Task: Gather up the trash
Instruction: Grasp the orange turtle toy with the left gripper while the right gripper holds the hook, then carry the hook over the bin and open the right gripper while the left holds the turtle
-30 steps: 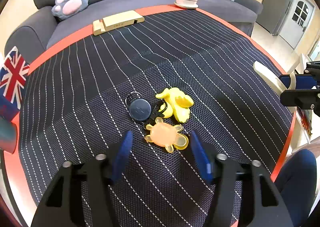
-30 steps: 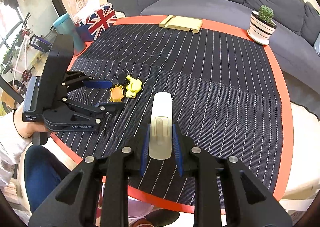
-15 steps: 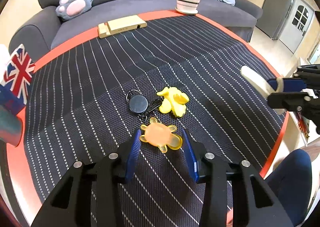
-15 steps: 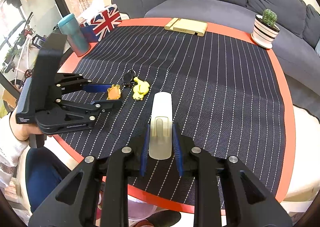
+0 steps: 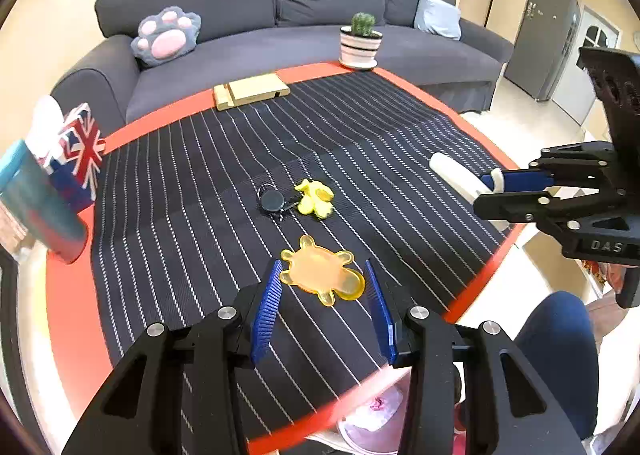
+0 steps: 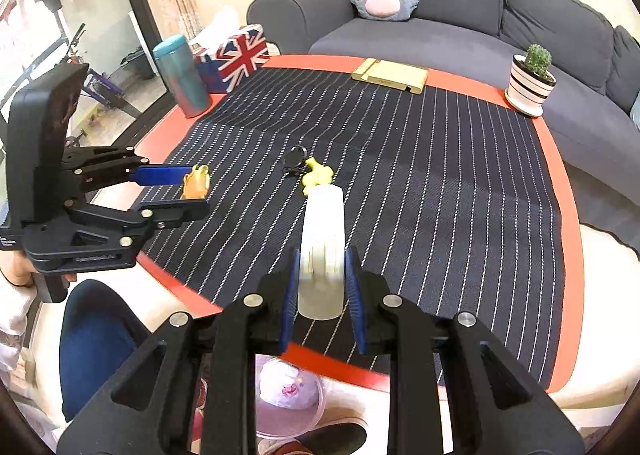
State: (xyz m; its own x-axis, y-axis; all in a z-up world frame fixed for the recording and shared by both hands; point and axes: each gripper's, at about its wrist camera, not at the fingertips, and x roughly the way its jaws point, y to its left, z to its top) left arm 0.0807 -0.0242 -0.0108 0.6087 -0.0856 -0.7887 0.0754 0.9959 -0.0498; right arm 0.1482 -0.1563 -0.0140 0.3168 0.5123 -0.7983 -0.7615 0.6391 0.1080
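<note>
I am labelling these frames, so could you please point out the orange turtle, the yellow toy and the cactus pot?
orange turtle (image 5: 320,270), left wrist view, middle of its shell.
yellow toy (image 5: 315,199), left wrist view, middle of its body.
cactus pot (image 6: 529,87), right wrist view, striped side wall.

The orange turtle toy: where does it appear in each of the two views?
Left wrist view: orange turtle toy low in the middle, between the left gripper pads.
Right wrist view: orange turtle toy at the left, in that gripper's tips.
Shared landmark: yellow toy mid-table.
</note>
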